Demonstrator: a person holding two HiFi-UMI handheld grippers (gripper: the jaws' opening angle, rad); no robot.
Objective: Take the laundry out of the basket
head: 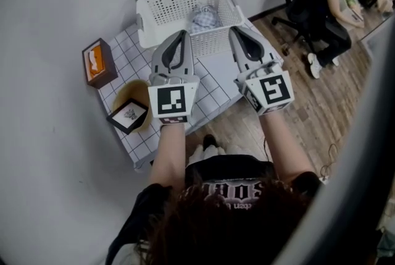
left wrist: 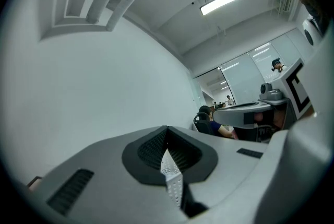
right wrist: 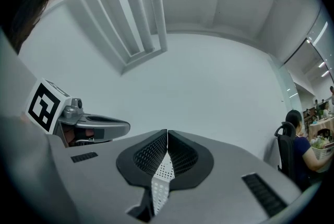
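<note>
A white perforated laundry basket (head: 165, 7) stands at the far end of a small table. Inside it lies a crumpled blue-and-white checked cloth (head: 203, 16). My left gripper (head: 179, 35) and right gripper (head: 237, 31) are held side by side in the air on the near side of the basket, tips toward it, touching nothing. Both are shut with nothing between the jaws. The left gripper view shows its gripper (left wrist: 167, 130) tilted up at a white wall and ceiling. So does the right gripper view for its own gripper (right wrist: 167, 133). The basket is in neither gripper view.
The table (head: 139, 63) has a white grid-patterned top and stands against the wall. On its left are an orange tissue box (head: 99, 63) and a yellow bowl (head: 126, 97) with a black-framed card (head: 128, 114). A person (head: 327, 1) sits on an office chair at the far right.
</note>
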